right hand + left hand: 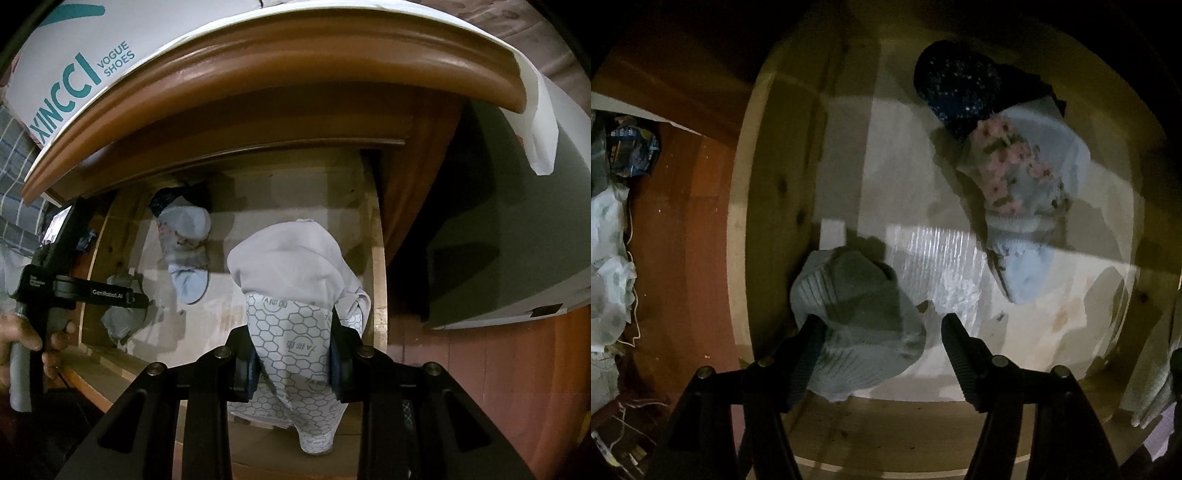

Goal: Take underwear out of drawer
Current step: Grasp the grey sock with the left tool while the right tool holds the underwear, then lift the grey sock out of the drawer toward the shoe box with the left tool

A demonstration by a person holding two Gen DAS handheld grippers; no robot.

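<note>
The wooden drawer [783, 166] is open. In the left wrist view a grey ribbed underwear bundle [857, 317] lies in its near left corner. My left gripper [882, 328] is open, its jaws on either side of the bundle, the left finger touching it. A floral pale-blue piece [1023, 177] and a dark blue speckled piece [956, 85] lie at the back right. In the right wrist view my right gripper [293, 362] is shut on a white hexagon-print underwear [291, 332] with a pale lilac top, held above the drawer's right side [376, 258].
The brown cabinet top edge [277, 74] overhangs the drawer, with a white shoe bag [74, 66] on it. Red-brown floor [676, 221] and crumpled cloth [609, 258] lie to the left. The left gripper's handle and a hand [22, 332] show in the right wrist view.
</note>
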